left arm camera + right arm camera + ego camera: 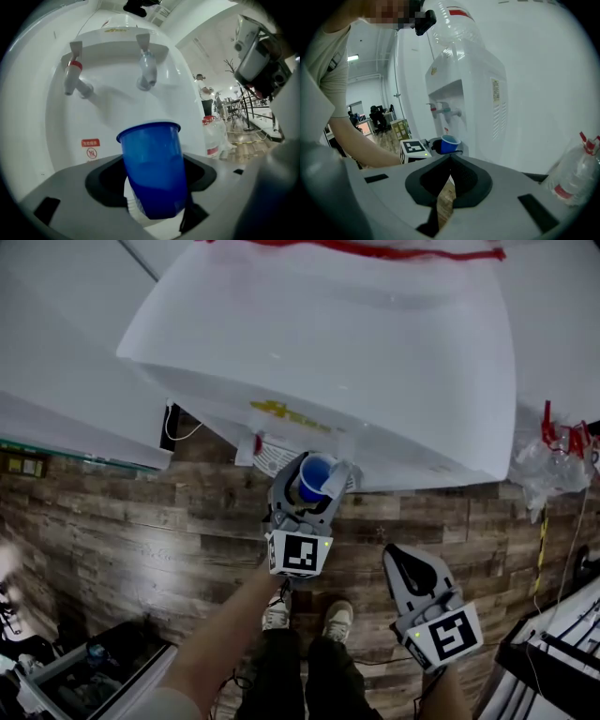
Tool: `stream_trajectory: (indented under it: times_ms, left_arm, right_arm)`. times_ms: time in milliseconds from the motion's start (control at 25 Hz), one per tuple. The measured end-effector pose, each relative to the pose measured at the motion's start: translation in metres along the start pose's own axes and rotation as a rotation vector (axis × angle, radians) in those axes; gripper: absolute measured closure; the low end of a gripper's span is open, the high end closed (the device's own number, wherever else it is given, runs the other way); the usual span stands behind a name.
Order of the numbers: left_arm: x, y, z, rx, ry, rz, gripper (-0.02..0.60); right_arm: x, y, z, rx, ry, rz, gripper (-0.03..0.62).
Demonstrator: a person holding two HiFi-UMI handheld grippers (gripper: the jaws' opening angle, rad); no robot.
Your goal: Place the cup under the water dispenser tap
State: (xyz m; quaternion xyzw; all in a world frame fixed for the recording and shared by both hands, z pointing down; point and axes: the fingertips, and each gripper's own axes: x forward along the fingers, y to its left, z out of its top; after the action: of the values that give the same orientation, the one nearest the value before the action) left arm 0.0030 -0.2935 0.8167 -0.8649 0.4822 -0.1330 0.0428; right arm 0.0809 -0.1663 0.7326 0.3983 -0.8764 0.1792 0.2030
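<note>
The step in hand is carrying the cup into the dispenser's alcove; it has not been set down. The left gripper [315, 486] has its jaws closed on the lower body of the blue cup [152, 171], which is open end up and tilted a little. It is held in the air in front of the white water dispenser [375, 362], above the wooden floor [141, 521]. In the left gripper view the cup sits below both spouts and nearer the right-hand tap [146, 70] than the red-marked tap [74, 75], though still forward of them and not squarely beneath either. A ribbed white surface just under the cup is probably the drip tray [272, 457], but the view there is too cramped to be sure. The right gripper [408, 568] hangs well apart off to the side, its jaws pressed together with nothing between them. The next move likely calls for easing the cup further in, levelling it, lining its mouth up under the chosen tap and lowering it onto the tray before the jaws let go.
</note>
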Motion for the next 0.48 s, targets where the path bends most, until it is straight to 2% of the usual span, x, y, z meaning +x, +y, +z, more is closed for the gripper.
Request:
stream_trajectory:
  times_ms: [80, 160, 280, 480]
  left_arm:
    - [0.006, 0.003, -0.007, -0.018, -0.001, 0.028, 0.262]
    - [0.009, 0.005, -0.006, 0.003, -0.013, 0.049, 0.279]
    - [0.009, 0.002, -0.007, 0.028, -0.015, 0.062, 0.273]
    - [0.009, 0.004, -0.043, -0.04, 0.126, 0.103, 0.2]
  right_arm:
    - [0.003, 0.001, -0.008, 0.016, 0.014, 0.014, 0.588]
    - [0.007, 0.002, -0.013, 0.034, 0.019, 0.02, 0.588]
    - [0.012, 0.004, -0.025, 0.048, 0.047, 0.021, 0.588]
    - [0.018, 0.01, -0.036, 0.073, 0.078, 0.045, 0.588]
